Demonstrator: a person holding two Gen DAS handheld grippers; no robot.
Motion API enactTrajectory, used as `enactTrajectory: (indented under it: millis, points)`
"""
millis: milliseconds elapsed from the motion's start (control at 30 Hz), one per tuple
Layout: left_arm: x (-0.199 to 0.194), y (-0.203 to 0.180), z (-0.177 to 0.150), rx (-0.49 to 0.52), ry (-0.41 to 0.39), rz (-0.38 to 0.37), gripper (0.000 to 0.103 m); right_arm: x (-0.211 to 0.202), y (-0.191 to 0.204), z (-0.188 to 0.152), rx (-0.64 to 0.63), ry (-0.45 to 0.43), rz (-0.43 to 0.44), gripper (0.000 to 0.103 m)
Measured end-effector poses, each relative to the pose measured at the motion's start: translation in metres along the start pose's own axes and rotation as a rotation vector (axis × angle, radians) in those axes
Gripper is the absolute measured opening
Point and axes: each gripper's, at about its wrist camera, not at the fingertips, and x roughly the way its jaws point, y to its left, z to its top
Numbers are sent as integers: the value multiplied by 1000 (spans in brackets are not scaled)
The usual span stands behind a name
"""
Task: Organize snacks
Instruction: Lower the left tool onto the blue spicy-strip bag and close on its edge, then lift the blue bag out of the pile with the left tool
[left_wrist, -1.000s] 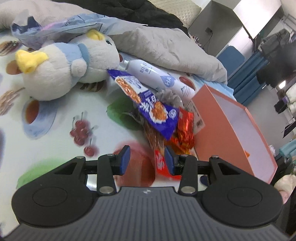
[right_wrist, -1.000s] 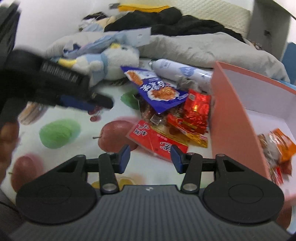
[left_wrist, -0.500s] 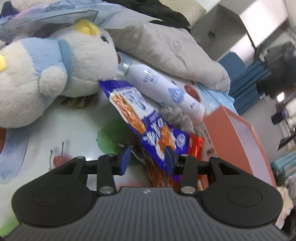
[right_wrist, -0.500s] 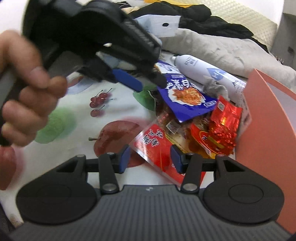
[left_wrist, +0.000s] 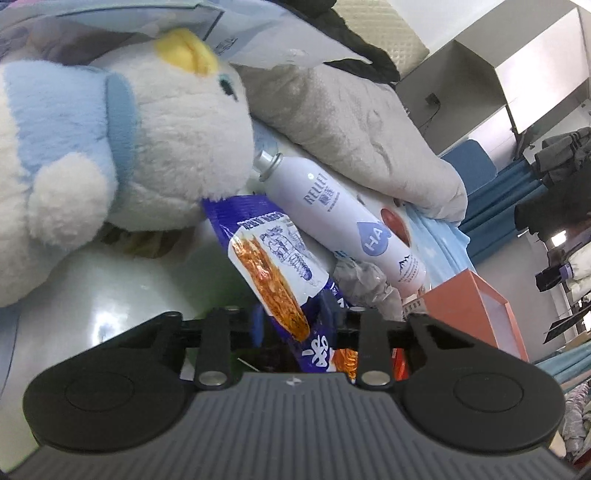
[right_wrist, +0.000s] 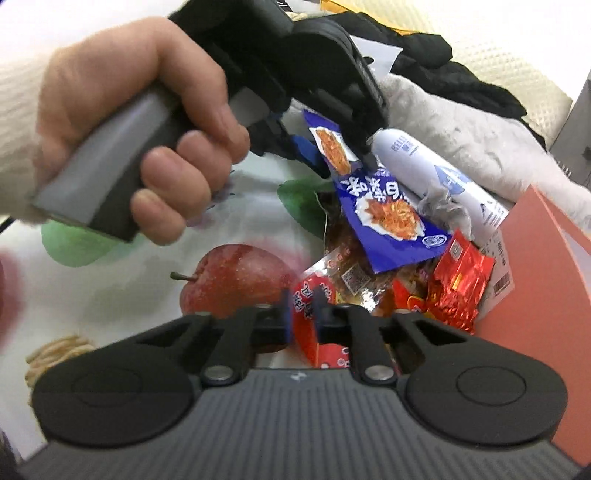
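Grey cabinet, blue curtains beyond.

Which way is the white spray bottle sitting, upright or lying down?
Lying down: the white spray bottle rests on its side against the grey blanket.

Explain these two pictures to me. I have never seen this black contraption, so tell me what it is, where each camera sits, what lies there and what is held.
A person holds a two-finger gripper in each hand; a camera on each looks along its fingers. In the left view, the left gripper, its jaws just closing, pinches the blue snack packet beside a plush toy and white spray bottle. In the right view, the right gripper, also just closing, is shut on a red snack packet; the hand holds the other gripper. An orange box stands at the right on the fruit-print cloth.
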Motion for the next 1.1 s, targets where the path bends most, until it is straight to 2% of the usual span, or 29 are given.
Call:
enactTrajectory:
  millis: [133,367,733,833,967,1000,1033,1100]
  points:
    - [-7,-6,-2,31,-16,-1,22,-8,0,1,-3,0,-3,3]
    - [-41,-18,-3,41,-55,4,14,-29,-1,-2,-6,-18,-2,3]
    - [-112,-26,-36,44,-72,58,10,-76,18,-23,-29,-6,33,3]
    - [-134,-22,-49,30,-82,83,10,-88,23,-32,-9,-28,38,3]
    - [-163,-15,-62,14,-97,119,10,-91,23,-36,10,-84,-32,6]
    - [-169,-15,-64,14,-101,131,10,-88,24,-36,-1,-79,-53,8]
    - [-176,-15,-64,16,-105,141,10,-85,24,-37,-7,-74,-57,27]
    - [-189,-14,-67,20,-111,158,10,-82,23,-38,-3,-97,-49,52]
